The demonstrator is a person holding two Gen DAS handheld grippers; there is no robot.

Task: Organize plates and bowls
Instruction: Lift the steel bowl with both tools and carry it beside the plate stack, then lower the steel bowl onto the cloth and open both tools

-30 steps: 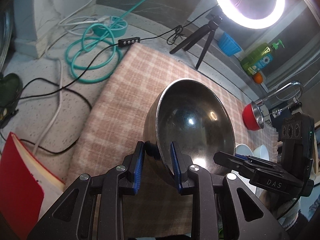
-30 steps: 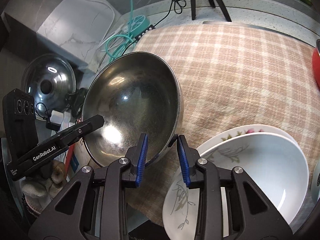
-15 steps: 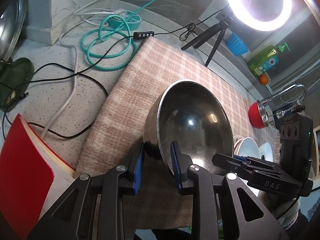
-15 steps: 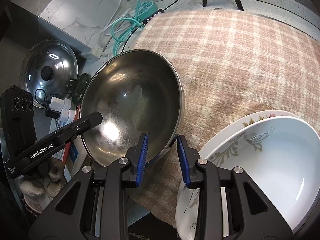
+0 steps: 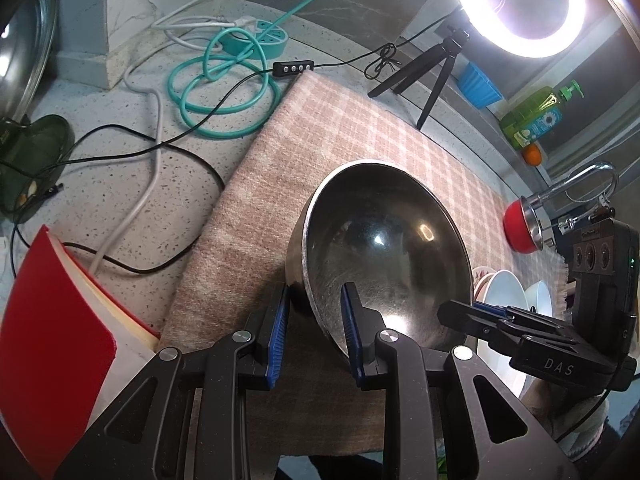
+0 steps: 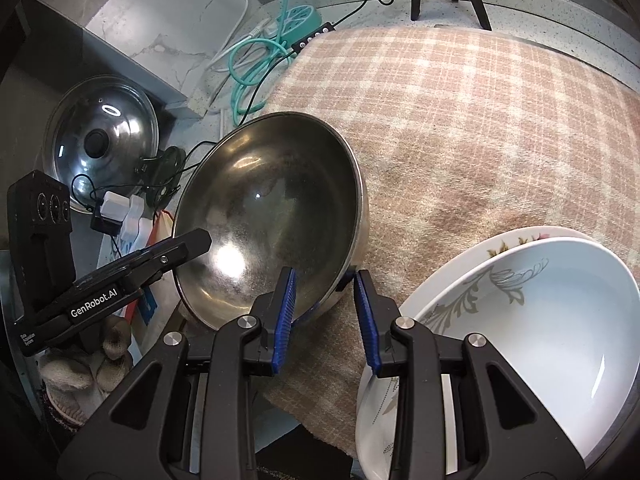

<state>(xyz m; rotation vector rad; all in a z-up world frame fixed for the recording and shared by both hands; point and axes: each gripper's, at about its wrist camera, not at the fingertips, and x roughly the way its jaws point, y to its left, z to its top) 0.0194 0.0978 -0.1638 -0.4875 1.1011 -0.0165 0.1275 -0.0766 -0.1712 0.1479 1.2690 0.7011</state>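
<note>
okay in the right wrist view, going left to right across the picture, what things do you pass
pot lid → steel bowl, its rim between the right claw's blue pads → plaid cloth → white floral dishes, stacked at the right edge.

- My plaid cloth [image 5: 328, 152] covers the counter; I place everything else from it.
- At its far left corner I see a coiled teal cable [image 5: 224, 96] and a teal power strip [image 5: 260, 38].
- Past its far edge, 1 lit ring light [image 5: 520, 4] stands on a black tripod [image 5: 432, 68].
- Left of it lies my red book [image 5: 52, 344].
- Far left of it, a pot lid [image 6: 100, 148].
- At its far right, a green soap bottle [image 5: 536, 120].
</note>
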